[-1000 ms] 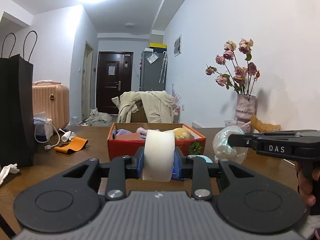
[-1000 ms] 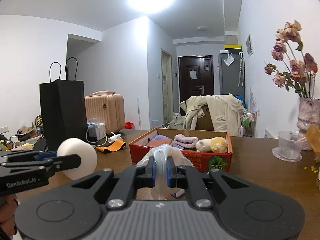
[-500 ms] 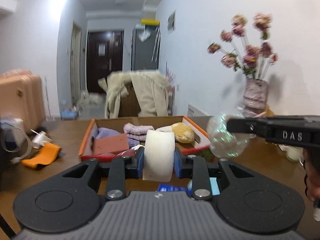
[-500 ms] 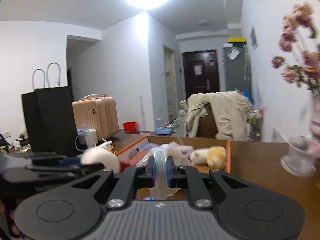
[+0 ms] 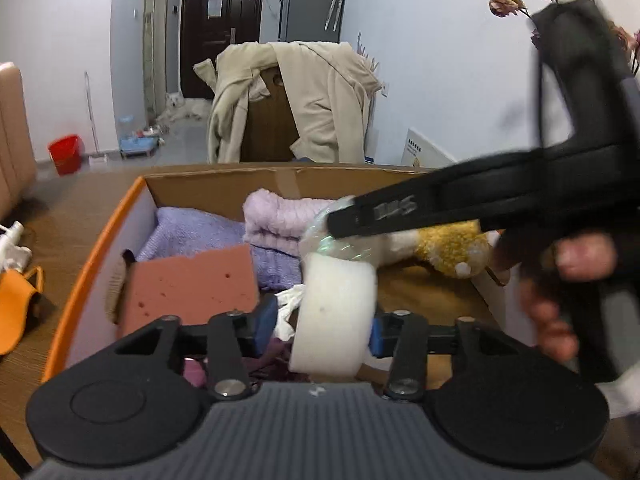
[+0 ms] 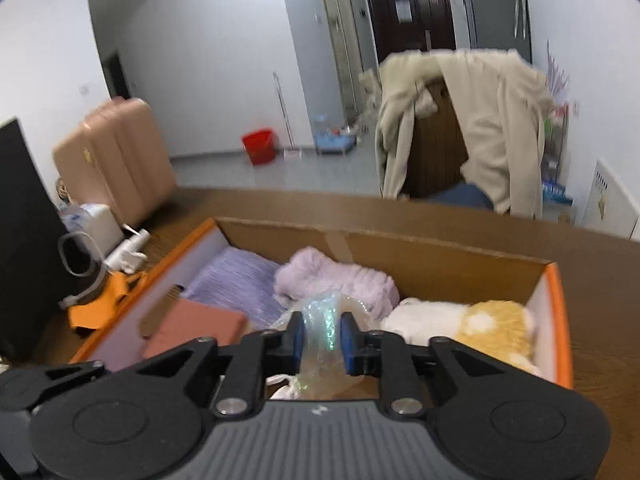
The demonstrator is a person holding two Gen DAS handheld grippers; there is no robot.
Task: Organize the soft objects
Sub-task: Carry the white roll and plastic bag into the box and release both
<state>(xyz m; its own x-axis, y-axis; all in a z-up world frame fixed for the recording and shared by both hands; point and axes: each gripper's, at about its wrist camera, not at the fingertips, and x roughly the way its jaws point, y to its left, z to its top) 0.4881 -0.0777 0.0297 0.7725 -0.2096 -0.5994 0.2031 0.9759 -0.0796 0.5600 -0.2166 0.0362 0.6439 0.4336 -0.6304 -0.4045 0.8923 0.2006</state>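
My left gripper point(image 5: 320, 326) is shut on a white foam roll point(image 5: 334, 316) and holds it over the near part of the orange cardboard box point(image 5: 92, 256). My right gripper point(image 6: 323, 338) is shut on a clear crinkled plastic bag point(image 6: 322, 332) above the box point(image 6: 558, 320); in the left wrist view it reaches in from the right point(image 5: 340, 224). In the box lie a purple towel point(image 5: 192, 232), a lilac fluffy cloth point(image 6: 336, 280), a pink sponge point(image 5: 192, 288) and a yellow-white plush toy point(image 6: 476, 326).
The box stands on a brown wooden table point(image 6: 600, 280). To the left lie an orange strap point(image 6: 100, 304), a white charger with cable point(image 6: 124, 250) and a black bag point(image 6: 20, 220). Behind the table a chair carries a beige coat point(image 6: 480, 120).
Both grippers have moved forward and tipped down, from in front of the box to above its inside. Each still holds its object. The right gripper now crosses the left wrist view.
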